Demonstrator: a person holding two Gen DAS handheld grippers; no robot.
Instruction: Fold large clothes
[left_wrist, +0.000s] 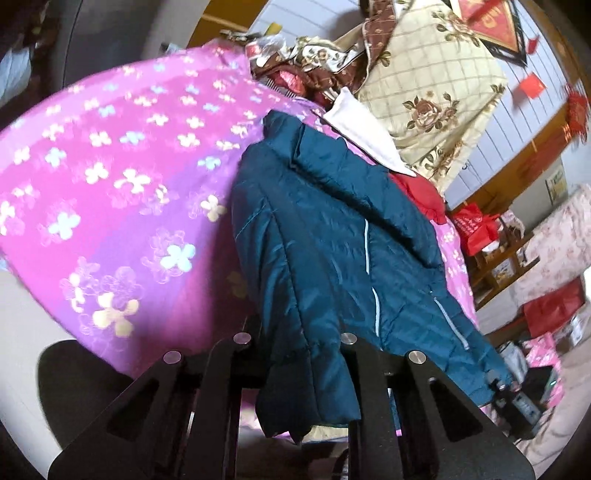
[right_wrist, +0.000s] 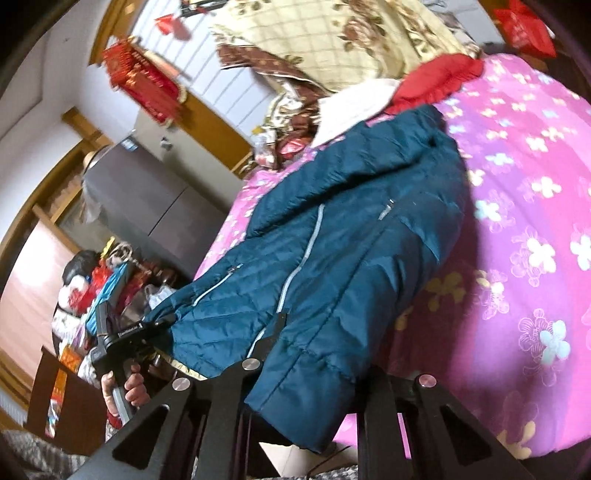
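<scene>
Teal jacket (left_wrist: 325, 229) on pink bedspread (left_wrist: 122, 162)

Bright daylight, motion blur, fisheye-warped dark edges

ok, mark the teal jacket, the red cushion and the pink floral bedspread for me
teal jacket (left_wrist: 325, 236): left wrist view, on the quilted front panel.
red cushion (right_wrist: 439, 79): right wrist view, on its ruffled top.
pink floral bedspread (left_wrist: 122, 177): left wrist view, on bare fabric beside the jacket.

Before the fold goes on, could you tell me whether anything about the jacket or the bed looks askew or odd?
Nothing looks damaged or spilled. The teal jacket lies slanted across the pink floral bedspread, its hem lifted by both grippers, the left gripper and right gripper. Pillows and bedding are heaped untidily beyond its collar.
</scene>
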